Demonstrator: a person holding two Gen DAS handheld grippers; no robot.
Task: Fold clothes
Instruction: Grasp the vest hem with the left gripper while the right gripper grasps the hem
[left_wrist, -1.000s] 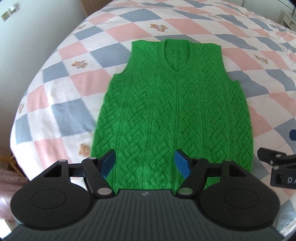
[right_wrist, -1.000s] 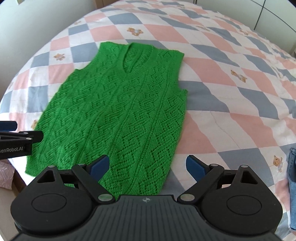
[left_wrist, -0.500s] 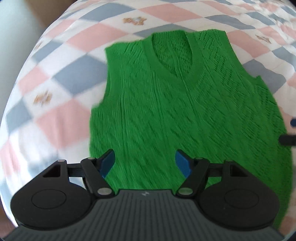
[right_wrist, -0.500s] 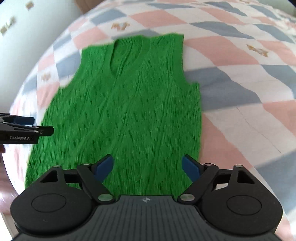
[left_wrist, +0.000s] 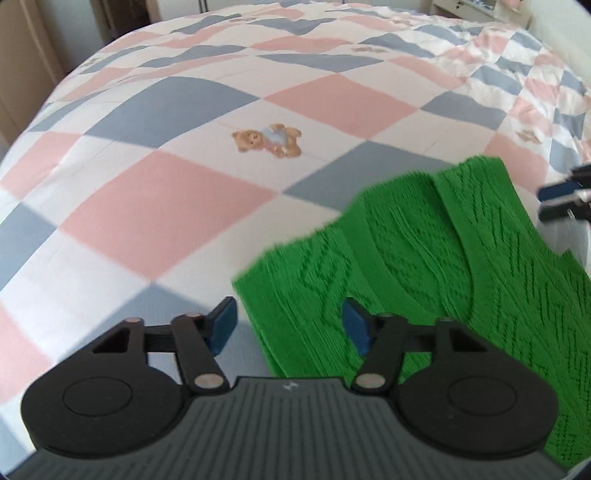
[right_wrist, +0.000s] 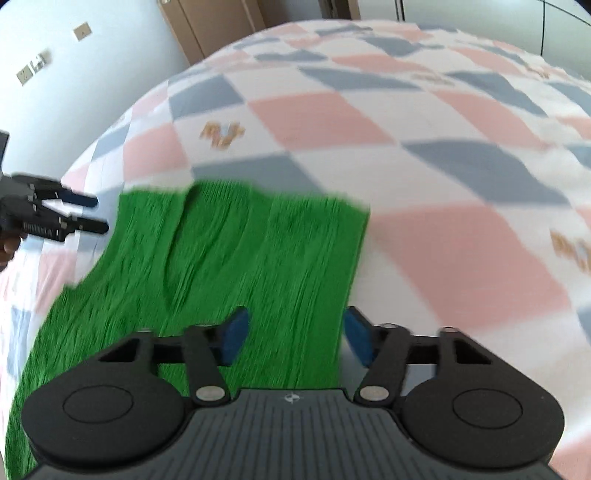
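your left gripper (left_wrist: 286, 326) gapes wide, the green vest (left_wrist: 424, 280) lying flat on the quilt (left_wrist: 166, 206), its shoulder edge at one o'clock. your right gripper (right_wrist: 295, 334), equally wide, straddles the other shoulder at twelve, so it's nearer.

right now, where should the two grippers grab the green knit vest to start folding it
Probably at the two shoulder straps, one per gripper. The green knit vest lies flat on the checked bedspread, so each open gripper has to slide a finger under an edge. The left gripper already straddles its outer shoulder edge; the right gripper straddles the opposite one. Come in from the sides.
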